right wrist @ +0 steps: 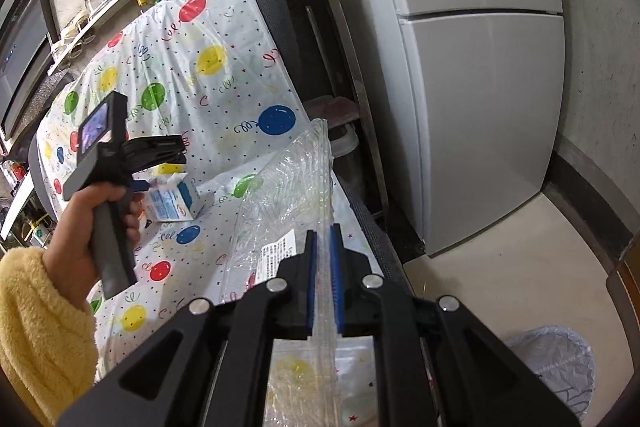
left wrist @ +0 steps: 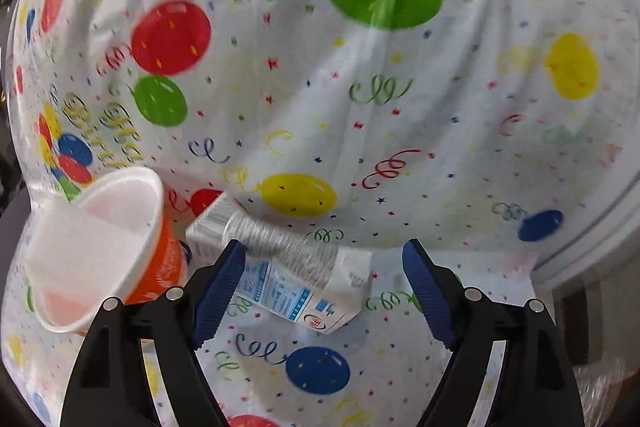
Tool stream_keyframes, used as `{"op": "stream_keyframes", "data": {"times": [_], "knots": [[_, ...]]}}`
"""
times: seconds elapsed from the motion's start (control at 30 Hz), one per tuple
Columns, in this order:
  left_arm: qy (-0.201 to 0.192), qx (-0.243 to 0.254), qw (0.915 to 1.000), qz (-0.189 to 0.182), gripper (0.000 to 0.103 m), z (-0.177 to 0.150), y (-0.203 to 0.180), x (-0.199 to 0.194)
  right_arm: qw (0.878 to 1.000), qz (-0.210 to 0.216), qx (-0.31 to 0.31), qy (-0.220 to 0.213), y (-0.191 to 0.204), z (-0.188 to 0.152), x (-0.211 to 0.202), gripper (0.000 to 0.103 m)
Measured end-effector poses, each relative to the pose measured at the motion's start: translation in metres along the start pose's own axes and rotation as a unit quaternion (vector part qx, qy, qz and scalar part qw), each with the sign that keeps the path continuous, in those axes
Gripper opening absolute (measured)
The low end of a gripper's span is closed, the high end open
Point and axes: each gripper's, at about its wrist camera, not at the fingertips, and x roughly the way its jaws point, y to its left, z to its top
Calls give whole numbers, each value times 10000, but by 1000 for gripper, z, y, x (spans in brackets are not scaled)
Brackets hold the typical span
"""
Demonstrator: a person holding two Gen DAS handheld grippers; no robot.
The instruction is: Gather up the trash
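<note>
Clear plastic bag (right wrist: pixel 280 195) pinched in the closed right gripper (right wrist: pixel 324 279); left gripper (left wrist: pixel 324 291) wide open, empty, over milk carton (left wrist: pixel 296 283) beside orange cup (left wrist: pixel 96 251).

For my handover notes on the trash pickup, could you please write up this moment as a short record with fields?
surface: balloon-print tablecloth
left gripper: open, nothing between the pads, above the carton
right gripper: shut on clear plastic bag
trash on the cloth: milk carton, lying flat; clear plastic bottle, lying across the carton; orange cup, tipped on its side, white inside
person: hand with yellow fleece sleeve holds the left gripper
nearby: lined bin on the floor
</note>
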Motion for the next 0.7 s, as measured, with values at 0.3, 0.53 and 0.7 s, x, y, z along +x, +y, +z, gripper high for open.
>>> {"op": "stream_keyframes", "data": {"times": [0.3,0.53,0.7], "knots": [[664,-285,9974,17,71,-17,3,37,10000,47,-54,50,2,-3,-4,7],[399,278,9986,-212,26,-31,1,19,9999,47,-85,-44,7,-4,-19,7],[355,494,9976,-327,21,-39,5,13,9999,46,-130,-81,10,-4,-27,7]]}}
